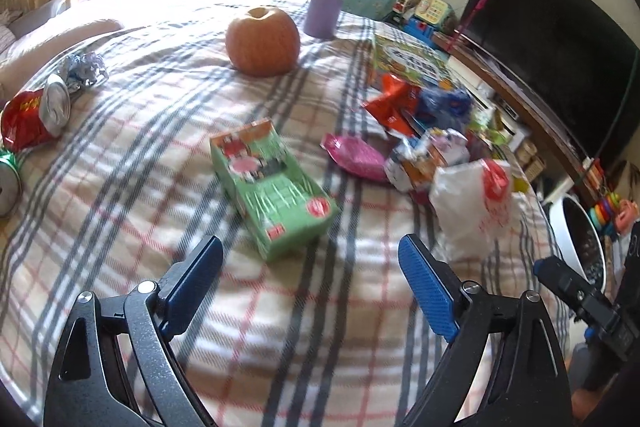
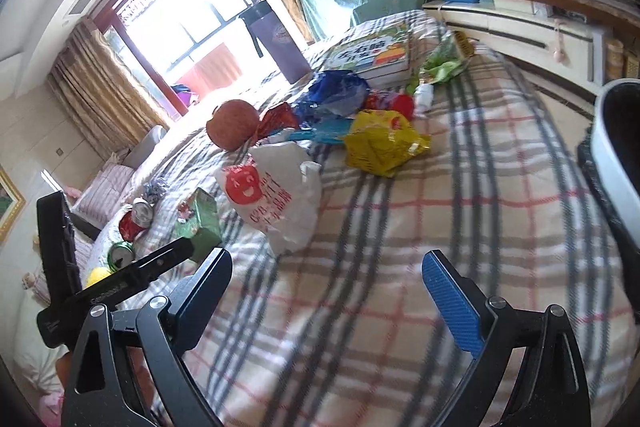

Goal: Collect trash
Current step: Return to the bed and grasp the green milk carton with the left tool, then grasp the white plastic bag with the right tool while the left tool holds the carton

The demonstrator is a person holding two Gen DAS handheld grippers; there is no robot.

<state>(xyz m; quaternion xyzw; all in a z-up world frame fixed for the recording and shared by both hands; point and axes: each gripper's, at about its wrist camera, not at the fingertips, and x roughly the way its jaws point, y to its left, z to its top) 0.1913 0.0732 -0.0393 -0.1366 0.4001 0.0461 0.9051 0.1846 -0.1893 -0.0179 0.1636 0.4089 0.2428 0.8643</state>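
Lying just beyond open left gripper (image 1: pixel 310 253): green carton (image 1: pixel 274 187); probably untouched.

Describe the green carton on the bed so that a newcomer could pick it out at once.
Start from the plaid blanket covering the bed. Near its middle, in front of the orange apple, lies the green carton. It is the only boxy green item; its neighbours are crumpled wrappers and bags.

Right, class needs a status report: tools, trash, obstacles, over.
Left tool open, empty. Right tool open, empty. Green cardboard carton ahead of the left tool, untouched. White plastic bag ahead of the right; nothing blocking.
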